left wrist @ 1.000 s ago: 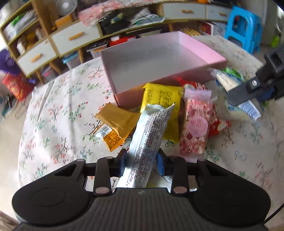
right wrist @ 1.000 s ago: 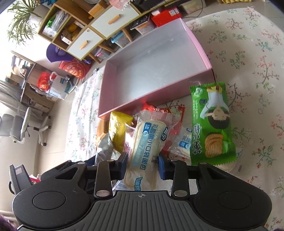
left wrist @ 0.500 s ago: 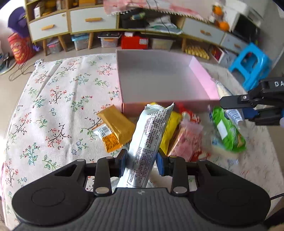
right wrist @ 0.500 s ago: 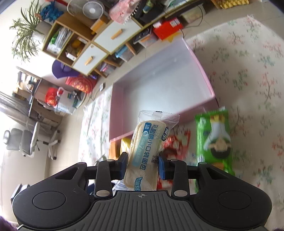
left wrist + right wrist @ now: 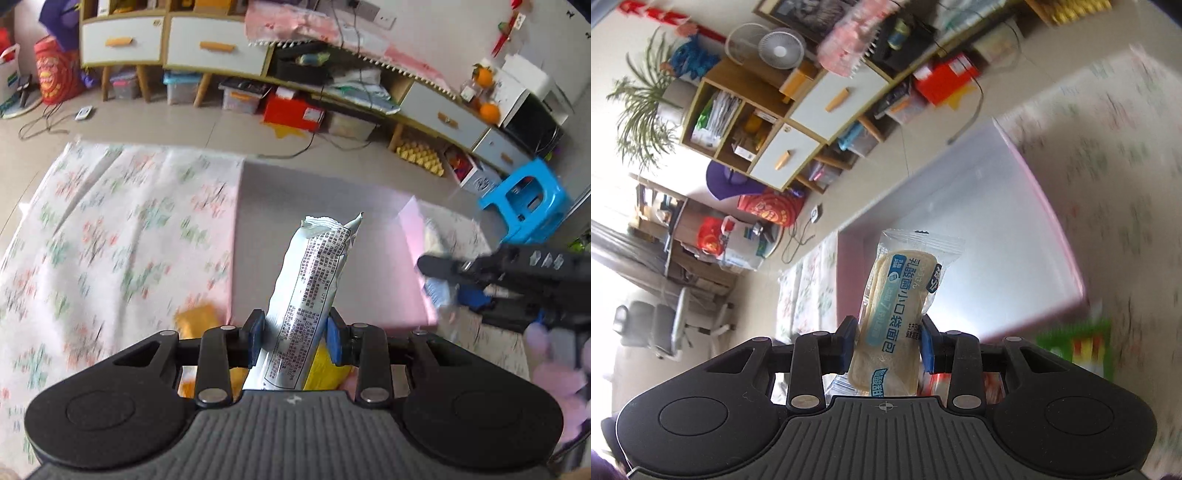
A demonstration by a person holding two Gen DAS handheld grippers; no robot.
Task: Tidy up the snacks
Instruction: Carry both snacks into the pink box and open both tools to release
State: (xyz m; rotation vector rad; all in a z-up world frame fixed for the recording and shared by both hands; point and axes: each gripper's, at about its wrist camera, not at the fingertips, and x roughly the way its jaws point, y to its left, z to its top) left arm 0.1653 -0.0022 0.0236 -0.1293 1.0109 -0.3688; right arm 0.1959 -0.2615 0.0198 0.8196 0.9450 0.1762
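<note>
My left gripper (image 5: 294,338) is shut on a silver-white snack packet (image 5: 310,295) with black print, held up over the near edge of the empty pink box (image 5: 413,236). My right gripper (image 5: 888,345) is shut on a clear-wrapped bread packet (image 5: 897,306) with blue print, held above the pink box (image 5: 1052,221). The right gripper also shows in the left wrist view (image 5: 439,264), at the box's right side. An orange-brown packet (image 5: 195,317) and a yellow packet (image 5: 325,369) lie below the left gripper. A green packet (image 5: 1075,343) lies by the box's corner.
The floral tablecloth (image 5: 110,229) covers the table around the box. A blue plastic stool (image 5: 524,203) stands beyond the table at the right. Low cabinets with drawers (image 5: 214,51) and storage boxes line the far wall.
Both grippers have risen and moved forward from the snack pile toward the pink box, each carrying its packet. The views are motion-blurred now.
</note>
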